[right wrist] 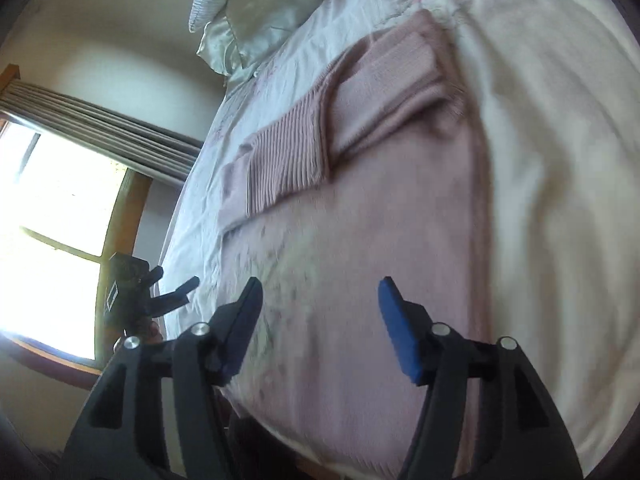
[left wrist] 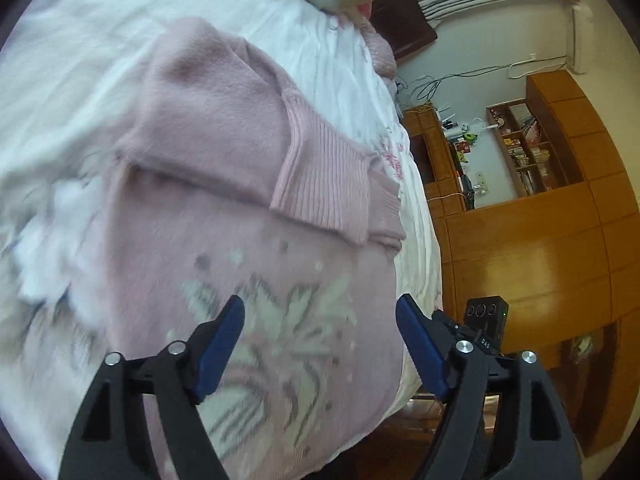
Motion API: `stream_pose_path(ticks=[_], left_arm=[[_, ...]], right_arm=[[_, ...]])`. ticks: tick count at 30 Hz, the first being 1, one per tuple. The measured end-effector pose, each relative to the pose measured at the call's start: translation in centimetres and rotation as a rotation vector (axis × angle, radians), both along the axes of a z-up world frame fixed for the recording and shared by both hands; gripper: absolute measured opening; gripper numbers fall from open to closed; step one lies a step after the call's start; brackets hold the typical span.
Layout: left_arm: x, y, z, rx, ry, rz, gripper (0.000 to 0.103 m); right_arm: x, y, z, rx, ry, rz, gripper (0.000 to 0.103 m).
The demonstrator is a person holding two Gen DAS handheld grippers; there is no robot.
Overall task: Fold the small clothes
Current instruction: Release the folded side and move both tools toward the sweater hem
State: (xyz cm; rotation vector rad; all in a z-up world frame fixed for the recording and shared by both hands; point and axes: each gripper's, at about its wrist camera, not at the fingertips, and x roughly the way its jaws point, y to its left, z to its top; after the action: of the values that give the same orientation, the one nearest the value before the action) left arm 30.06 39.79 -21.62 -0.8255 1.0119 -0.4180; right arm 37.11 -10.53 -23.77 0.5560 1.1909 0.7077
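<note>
A pink knit sweater (left wrist: 224,152) with a grey and white snowflake pattern lies flat on the white bedsheet (left wrist: 72,64). Its ribbed cuff (left wrist: 320,188) is folded in across the body. My left gripper (left wrist: 320,316) hovers open above the patterned lower part, nothing between its blue pads. In the right wrist view the same sweater (right wrist: 380,216) spreads below, with its ribbed cuff (right wrist: 288,160) folded over. Just above the body near the bed's edge, my right gripper (right wrist: 320,292) is open and holds nothing. The left gripper (right wrist: 168,296) shows at that view's left edge.
A pale pillow (right wrist: 256,12) lies at the head of the bed. Wooden cabinets and shelves (left wrist: 540,208) stand beside the bed's right edge. A bright window (right wrist: 52,216) with curtains lies beyond the bed in the right wrist view.
</note>
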Motion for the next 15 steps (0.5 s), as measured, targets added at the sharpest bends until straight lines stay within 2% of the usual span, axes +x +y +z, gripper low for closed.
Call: stream_pose_path(ticks=[2,5,7,11,15], left_arm=[[-6.1,1.6,-0.2,0.051,-0.006,0.031,0.085],[-13.5,4.3,-2.7,0.025,0.045,0.061,0.085],[-17.0,5.0,-4.9,0.020,0.079,0.065,0.085],[-19.8,4.5,-9.3,-0.090,0.141,0.039,0.085],[-19.3,3.2,-11.9,-0.109,0.174,0.015,0.085]], right_arm=[[-5.0,-3.4,-0.5,-0.029,0.012,-0.012,0.067],[-11.1,-7.7,-2.6,-0.045,0.079,-0.023,0.067],[-13.7,-9.3,-4.3,-0.050,0.122,-0.023,0.066],[-16.4,-9.8,-6.6,-0.043,0.149,-0.003,0.061],[-15.7,-8.1,-7.5,-0.022,0.140,0.002,0.060]])
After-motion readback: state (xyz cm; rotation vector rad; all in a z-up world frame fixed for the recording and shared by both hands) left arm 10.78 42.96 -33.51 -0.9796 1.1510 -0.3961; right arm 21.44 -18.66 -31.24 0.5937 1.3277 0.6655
